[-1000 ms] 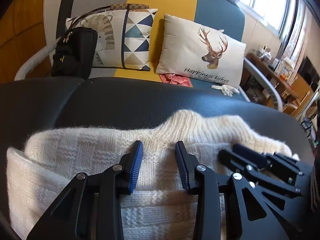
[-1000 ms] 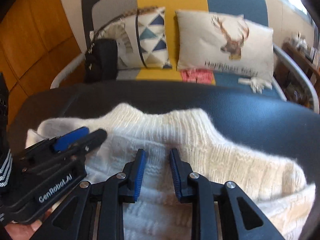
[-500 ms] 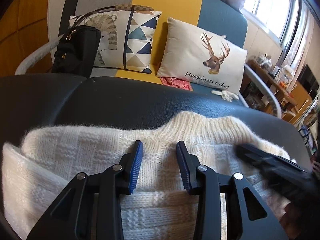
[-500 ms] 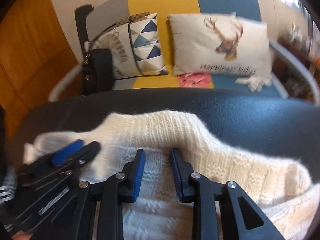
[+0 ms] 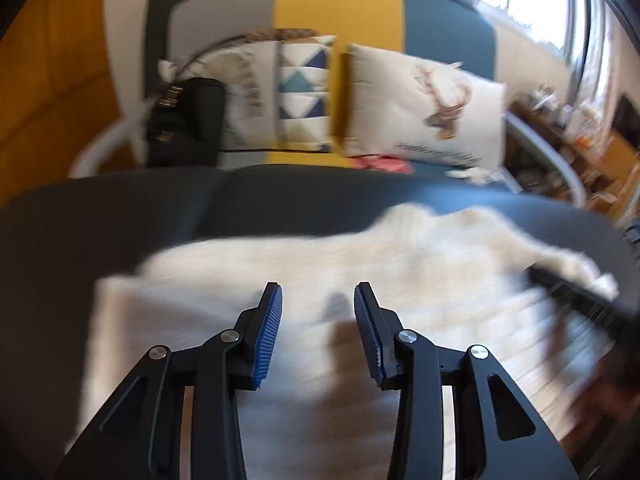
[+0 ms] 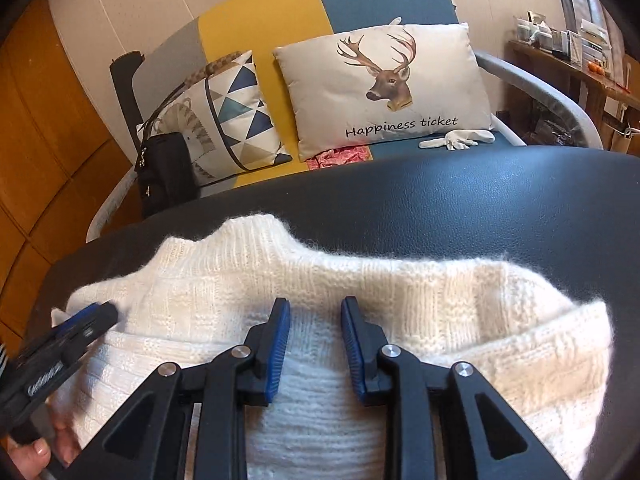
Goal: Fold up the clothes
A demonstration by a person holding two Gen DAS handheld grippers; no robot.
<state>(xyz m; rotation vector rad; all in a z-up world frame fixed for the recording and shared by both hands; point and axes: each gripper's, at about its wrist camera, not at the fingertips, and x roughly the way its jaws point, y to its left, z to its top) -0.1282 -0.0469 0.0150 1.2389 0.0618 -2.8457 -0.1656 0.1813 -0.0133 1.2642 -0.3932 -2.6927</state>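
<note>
White knit sweater (image 6: 360,292) lies flat on the dark padded surface (image 6: 500,200), collar end toward the sofa, already folded: a doubled layer sits on the near part, its edge running across just in front of the right gripper (image 6: 314,344). Flat on the surface because that is where the folds get pressed and squared.

Right gripper is low over the sweater's middle, fingers (image 6: 276,352) parted with only knit visible between them, nothing pinched. Looks placed to smooth or to take the next hem, a guess.

Left gripper (image 5: 318,332) also has fingers apart, nothing between them, over the sweater's left part. That view is motion-blurred, so contact with the fabric cannot be told. In the right view it shows at the sweater's left edge (image 6: 68,336), a thumb visible below it.

Both apart at opposite sides, probably so each can take one end of the fold.

Behind: sofa (image 6: 260,32) with deer pillow (image 6: 384,84), triangle-pattern pillow (image 6: 232,112), black bag (image 6: 164,172), well apart from the work.

Fold looks mostly done; loose fuzzy knit could drag or bunch if gripped thin.
</note>
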